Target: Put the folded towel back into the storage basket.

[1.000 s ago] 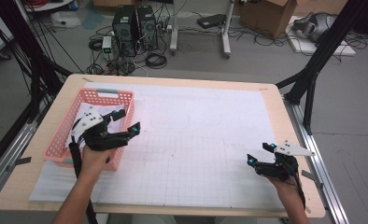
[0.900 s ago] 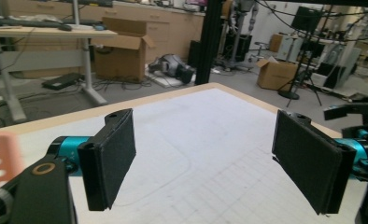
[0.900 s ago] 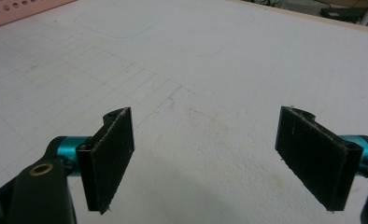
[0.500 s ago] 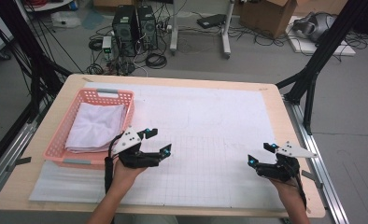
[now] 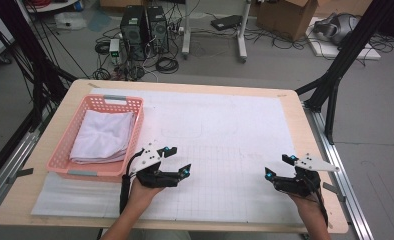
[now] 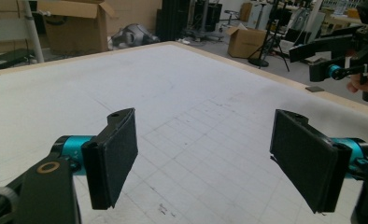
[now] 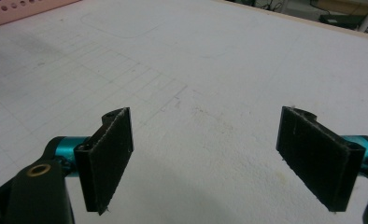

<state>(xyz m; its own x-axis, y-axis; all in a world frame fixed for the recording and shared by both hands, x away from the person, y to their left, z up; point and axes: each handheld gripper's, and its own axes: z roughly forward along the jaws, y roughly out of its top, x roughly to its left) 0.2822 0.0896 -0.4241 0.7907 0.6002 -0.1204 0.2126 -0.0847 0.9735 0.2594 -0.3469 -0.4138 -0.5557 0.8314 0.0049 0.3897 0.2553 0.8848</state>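
Note:
A pink plastic basket (image 5: 65, 150) stands at the table's left with a folded white towel (image 5: 104, 136) lying in it. My left gripper (image 5: 179, 160) hovers over the white gridded mat (image 5: 225, 130) just right of the basket's near corner, jaws wide open and empty (image 6: 203, 161). My right gripper (image 5: 276, 166) rests low near the front right of the mat, also open with nothing between its jaws (image 7: 219, 154). The right gripper (image 6: 341, 56) appears at the far right of the left gripper view.
The wooden table edge (image 5: 305, 120) borders the mat on the right. A corner of the pink basket (image 7: 23, 11) shows at the top left of the right gripper view. Computer towers (image 5: 145, 25), cables and cardboard boxes (image 5: 285, 17) lie on the floor beyond the table.
My left gripper has left the basket and moved right and toward me, ending over the mat. The towel now lies uncovered in the basket. The right gripper has hardly moved.

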